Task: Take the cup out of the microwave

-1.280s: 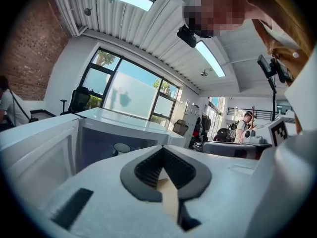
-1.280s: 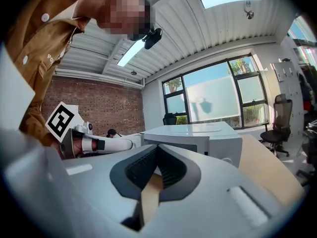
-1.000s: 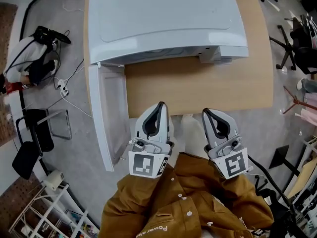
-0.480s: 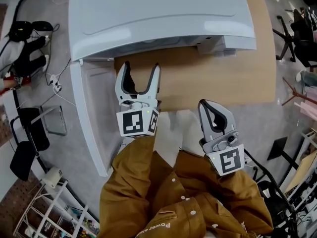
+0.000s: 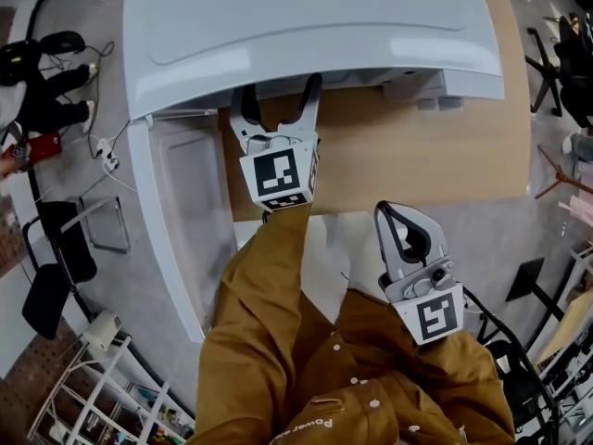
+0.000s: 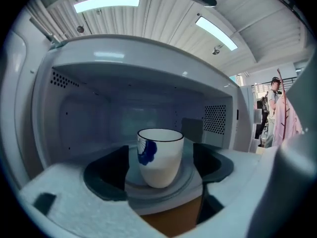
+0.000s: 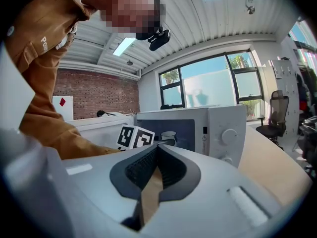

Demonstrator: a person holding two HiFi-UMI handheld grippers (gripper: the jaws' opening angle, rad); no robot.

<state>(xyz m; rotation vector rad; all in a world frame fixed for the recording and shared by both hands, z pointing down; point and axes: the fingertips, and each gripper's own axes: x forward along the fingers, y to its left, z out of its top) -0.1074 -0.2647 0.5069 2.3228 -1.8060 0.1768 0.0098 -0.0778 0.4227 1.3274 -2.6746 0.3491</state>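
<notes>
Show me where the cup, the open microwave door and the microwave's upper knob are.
cup [image 6: 159, 165]: left gripper view, middle of its white side.
microwave door [image 5: 181, 221]: head view, inner face of the door.
upper knob [image 7: 229, 136]: right gripper view, centre of the knob.

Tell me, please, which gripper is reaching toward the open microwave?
The left gripper: its opening jaws flank the cup without touching it, while the right gripper hangs back, shut, short of the table.

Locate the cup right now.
Left gripper view, centre: the cup stands upright on the glass plate inside the open microwave.
</notes>
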